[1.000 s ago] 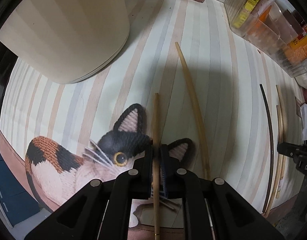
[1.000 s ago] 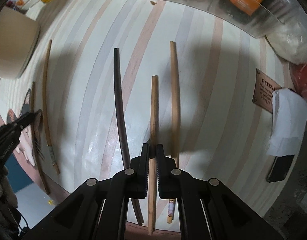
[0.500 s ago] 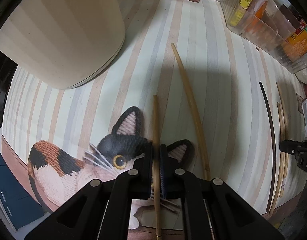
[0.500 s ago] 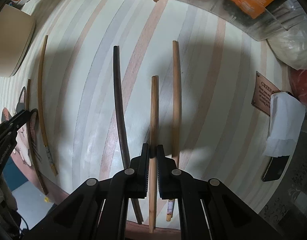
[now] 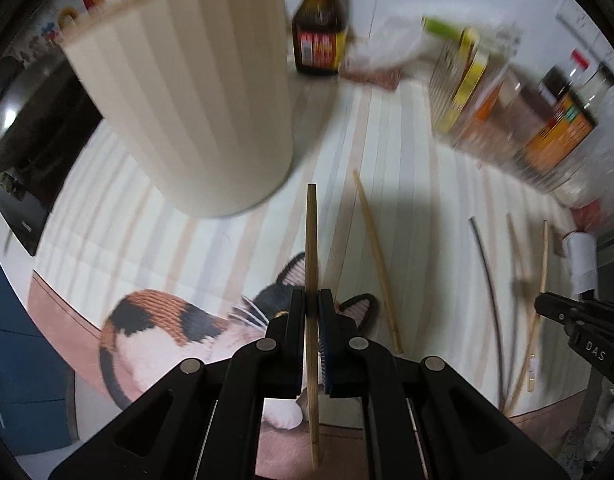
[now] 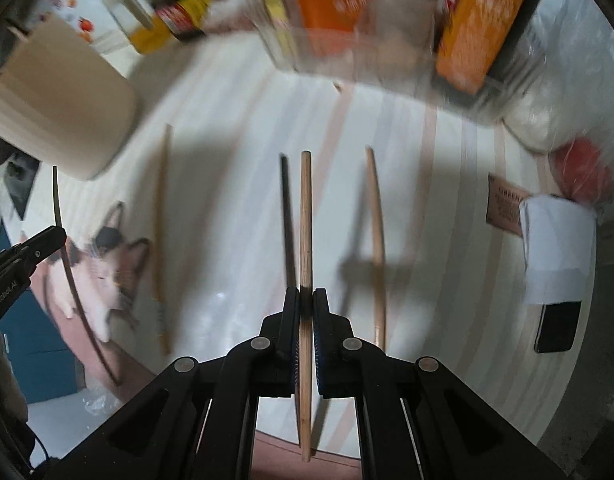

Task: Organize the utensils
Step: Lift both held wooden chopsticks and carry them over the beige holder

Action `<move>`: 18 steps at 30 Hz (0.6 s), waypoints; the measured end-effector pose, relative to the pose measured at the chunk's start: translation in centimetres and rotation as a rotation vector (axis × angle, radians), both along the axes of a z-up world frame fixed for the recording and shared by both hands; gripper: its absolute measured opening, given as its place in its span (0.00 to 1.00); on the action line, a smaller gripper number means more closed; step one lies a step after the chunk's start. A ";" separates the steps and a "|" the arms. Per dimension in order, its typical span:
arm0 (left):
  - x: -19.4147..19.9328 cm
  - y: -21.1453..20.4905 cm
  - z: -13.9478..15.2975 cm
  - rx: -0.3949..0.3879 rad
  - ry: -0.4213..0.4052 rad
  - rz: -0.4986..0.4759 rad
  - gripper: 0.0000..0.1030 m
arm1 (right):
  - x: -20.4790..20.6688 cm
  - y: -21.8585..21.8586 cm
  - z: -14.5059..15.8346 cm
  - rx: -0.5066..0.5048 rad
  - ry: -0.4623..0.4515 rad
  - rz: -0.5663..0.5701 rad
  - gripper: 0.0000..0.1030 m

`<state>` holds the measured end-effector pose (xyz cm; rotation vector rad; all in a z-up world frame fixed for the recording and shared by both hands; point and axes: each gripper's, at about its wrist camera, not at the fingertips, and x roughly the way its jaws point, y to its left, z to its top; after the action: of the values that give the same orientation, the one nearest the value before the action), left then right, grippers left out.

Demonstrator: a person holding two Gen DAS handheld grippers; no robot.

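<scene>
My left gripper (image 5: 312, 303) is shut on a light wooden chopstick (image 5: 312, 240), lifted off the striped mat and pointing towards the cream ribbed utensil holder (image 5: 195, 104). My right gripper (image 6: 305, 302) is shut on a brown wooden chopstick (image 6: 305, 216), also lifted. On the mat lie a pale chopstick (image 5: 377, 264), a black chopstick (image 6: 287, 216) and another brown chopstick (image 6: 377, 240). The holder also shows in the right wrist view (image 6: 63, 100) at far left, with sticks standing in it.
A cat-shaped knitted mat (image 5: 167, 324) lies near the front edge. A sauce bottle (image 5: 319, 28) and a clear bin of packets (image 5: 519, 120) stand at the back. A phone (image 6: 557, 326) and folded white paper (image 6: 557, 248) lie at the right.
Both grippers have lifted and tilted up with their chopsticks off the mat. The views now look further towards the back, and the holder's rim has come into sight.
</scene>
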<state>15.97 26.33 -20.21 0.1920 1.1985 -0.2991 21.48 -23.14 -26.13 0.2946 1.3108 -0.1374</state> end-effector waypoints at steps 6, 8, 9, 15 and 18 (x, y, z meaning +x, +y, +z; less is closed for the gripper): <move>-0.3 1.3 5.1 -0.067 -0.116 0.028 0.04 | 0.6 0.9 5.2 0.008 -0.179 0.007 0.06; -0.1 1.5 7.2 -0.104 -0.162 0.041 0.04 | 1.3 1.5 7.2 0.008 -0.245 0.013 0.06; 0.1 1.6 8.5 -0.123 -0.185 0.046 0.04 | 1.6 1.6 8.5 0.010 -0.282 0.016 0.06; 1.5 2.5 17.5 -0.252 -0.348 0.064 0.04 | 5.1 3.1 17.0 0.054 -0.500 0.044 0.06; 3.2 2.9 22.0 -0.302 -0.421 0.072 0.04 | 7.7 4.4 21.1 0.070 -0.599 0.066 0.06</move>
<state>19.13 29.18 1.76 -0.0521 0.7307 -0.3524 29.18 -18.73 -5.02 0.3207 0.7304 0.0532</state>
